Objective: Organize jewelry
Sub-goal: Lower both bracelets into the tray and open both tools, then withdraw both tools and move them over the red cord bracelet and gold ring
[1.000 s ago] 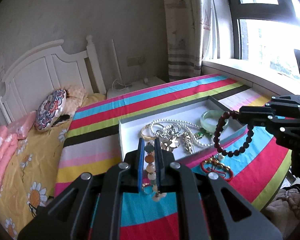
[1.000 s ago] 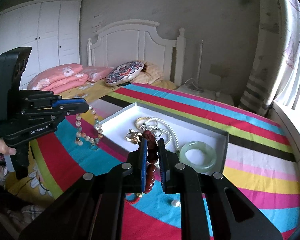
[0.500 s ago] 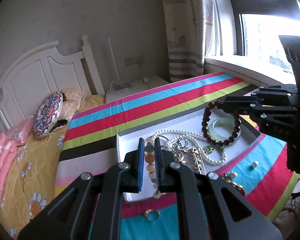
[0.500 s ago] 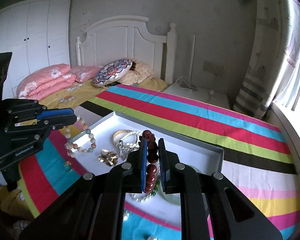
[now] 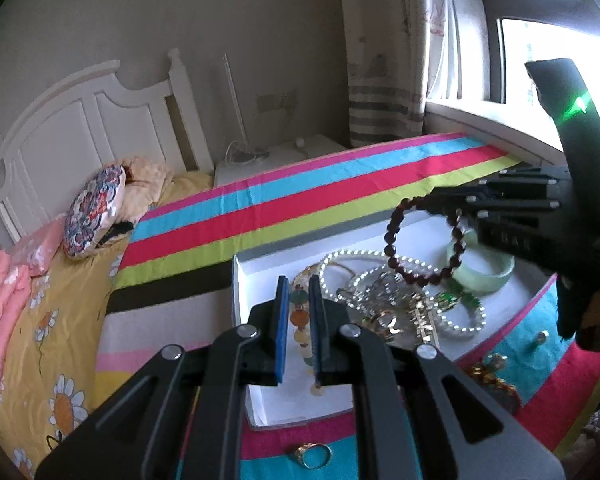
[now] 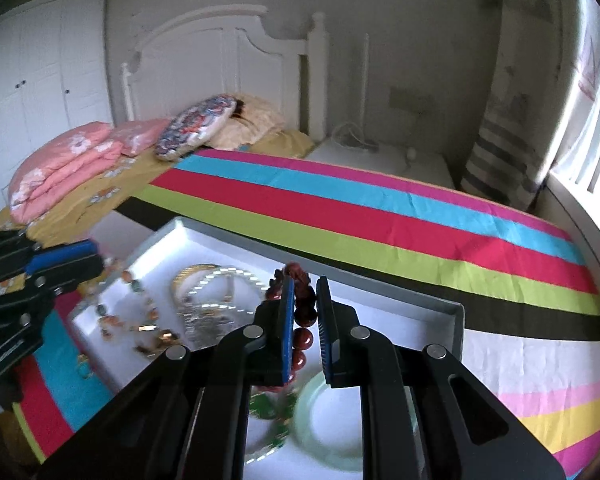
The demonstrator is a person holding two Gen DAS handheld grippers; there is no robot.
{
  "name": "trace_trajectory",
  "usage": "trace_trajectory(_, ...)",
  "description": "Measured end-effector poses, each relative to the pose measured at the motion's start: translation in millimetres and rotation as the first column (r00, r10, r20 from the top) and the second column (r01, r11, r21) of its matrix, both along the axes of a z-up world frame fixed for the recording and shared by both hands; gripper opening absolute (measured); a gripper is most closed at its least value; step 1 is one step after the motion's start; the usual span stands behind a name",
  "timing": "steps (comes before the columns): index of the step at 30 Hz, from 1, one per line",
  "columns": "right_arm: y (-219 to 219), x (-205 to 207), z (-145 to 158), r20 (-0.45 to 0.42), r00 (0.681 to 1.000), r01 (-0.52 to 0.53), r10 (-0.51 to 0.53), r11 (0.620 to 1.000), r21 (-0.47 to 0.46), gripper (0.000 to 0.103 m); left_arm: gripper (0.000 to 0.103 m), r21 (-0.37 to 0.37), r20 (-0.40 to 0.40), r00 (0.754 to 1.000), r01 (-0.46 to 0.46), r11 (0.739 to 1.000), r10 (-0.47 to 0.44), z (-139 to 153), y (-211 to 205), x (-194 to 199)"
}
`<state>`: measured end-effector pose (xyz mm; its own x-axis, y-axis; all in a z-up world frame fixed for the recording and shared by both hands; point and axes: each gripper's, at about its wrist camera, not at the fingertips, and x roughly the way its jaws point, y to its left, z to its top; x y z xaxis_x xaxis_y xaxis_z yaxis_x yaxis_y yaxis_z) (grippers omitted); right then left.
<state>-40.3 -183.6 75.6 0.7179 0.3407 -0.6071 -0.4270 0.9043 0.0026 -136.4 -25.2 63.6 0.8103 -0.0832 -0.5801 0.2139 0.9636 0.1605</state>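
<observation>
Left claw (image 5: 299,322) is clamped on a loose bracelet of mixed orange, green and cream stone beads (image 5: 300,316), which dangles just above the near-left part of the shallow white rectangular tray (image 5: 240,280). At about five o'clock from that claw, outside the tray, one small gold ring (image 5: 309,454) lies flat on the striped multicoloured cloth surface (image 5: 300,200). Inside the tray, moving right, sits a tangle: a white pearl strand (image 5: 452,322), a gold bangle partly hidden beneath it, some silver and gold chain pieces too knotted to count, a green-stone piece, and one pale green jade bangle (image 5: 482,276) at roughly two o'clock. Further right, off the tray at four o'clock, lie a few small items, one of them gold-coloured; I cannot tell them apart.

Right claw (image 6: 303,308) is closed on a round bracelet of dark red-brown wooden beads (image 6: 302,330), gripping a few beads at the top so the loop hangs freely over the jade bangle's end of the tray.

Both beaded bracelets look light and limp on elastic cord; they should swing and drape rather than keep their shape, so pinching across two or three beads seems right. The jade bangle is probably rigid, slick and breakable, best taken across its band. The pearl strand would likely snag the chains.
</observation>
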Motion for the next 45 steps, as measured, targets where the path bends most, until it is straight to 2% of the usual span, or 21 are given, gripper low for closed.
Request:
trace_trajectory(6, -4, 20, -7, -0.045, 0.999, 0.022, -0.022, 1.000, -0.003, 0.015, 0.010, 0.015, -0.052, 0.998, -0.029, 0.999, 0.029, -25, 3, 15)
trace_trajectory(7, -5, 20, -5, -0.040, 0.999, 0.027, -0.027, 1.000, -0.006, 0.017, 0.012, 0.015, -0.057, 0.998, -0.031, 0.999, 0.032, -27, 4, 15)
trace_trajectory(8, -6, 19, -3, -0.035, 0.999, 0.032, -0.032, 0.999, -0.004, 0.022, 0.015, 0.016, -0.066, 0.997, -0.034, 0.999, 0.035, -30, 4, 17)
trace_trajectory(9, -7, 18, -1, -0.033, 0.999, 0.029, -0.029, 1.000, 0.007, 0.027, 0.030, 0.018, -0.071, 0.997, -0.035, 0.999, 0.037, -32, 5, 17)
trace_trajectory(10, -9, 13, 1, -0.027, 0.999, 0.026, -0.026, 0.999, 0.018, 0.028, 0.052, 0.023, -0.065, 0.997, -0.039, 0.999, 0.041, -32, 5, 15)
trace_trajectory(12, -12, 7, 6, -0.013, 1.000, 0.024, -0.023, 0.999, 0.028, 0.035, 0.076, 0.043, -0.024, 0.998, -0.056, 0.998, 0.057, -31, 6, 8)
trace_trajectory(15, -16, -9, 15, 0.009, 1.000, 0.009, -0.010, 0.998, 0.054, 0.044, 0.088, 0.065, -0.002, 0.997, -0.079, 0.995, 0.080, -27, 8, 0)
trace_trajectory(18, -21, -29, 21, 0.033, 0.999, -0.015, 0.013, 0.997, 0.071, 0.051, 0.099, 0.052, 0.011, 0.992, -0.125, 0.991, 0.125, -26, 18, -16)
trace_trajectory(23, -29, -67, 18, 0.044, 0.998, -0.054, 0.051, 0.995, 0.081, 0.053, 0.100, -0.043, -0.022, 0.987, -0.161, 0.986, 0.160, -33, 41, -46)
trace_trajectory(27, -34, -90, 9, 0.023, 0.997, -0.078, 0.076, 0.994, 0.082, 0.054, 0.100, -0.110, -0.005, 0.978, -0.209, 0.972, 0.210, -30, 60, -67)
trace_trajectory(31, -36, -111, -3, -0.019, 0.994, -0.104, 0.106, 0.991, 0.089, 0.054, 0.100, -0.096, -0.005, 0.966, -0.257, 0.962, 0.258, -34, 70, -73)
trace_trajectory(35, -31, -126, -15, -0.068, 0.990, -0.120, 0.122, 0.992, 0.030, 0.053, 0.100, -0.090, -0.065, 0.964, -0.263, 0.961, 0.258, -48, 75, -73)
trace_trajectory(37, -26, -134, -24, -0.098, 0.986, -0.137, 0.136, 0.991, 0.002, 0.048, 0.100, -0.090, -0.049, 0.966, -0.258, 0.962, 0.255, -48, 75, -76)
trace_trajectory(38, -23, -137, -29, -0.114, 0.984, -0.141, 0.138, 0.990, -0.017, 0.042, 0.100, -0.088, -0.046, 0.967, -0.256, 0.963, 0.252, -48, 74, -76)
trace_trajectory(41, -18, -140, -39, -0.138, 0.981, -0.144, 0.137, 0.989, -0.044, 0.031, 0.100, -0.101, -0.068, 0.970, -0.241, 0.965, 0.235, -51, 77, -72)
trace_trajectory(45, -14, -141, -43, -0.156, 0.977, -0.154, 0.145, 0.987, -0.045, 0.030, 0.100, -0.150, -0.084, 0.970, -0.239, 0.959, 0.228, -52, 83, -71)
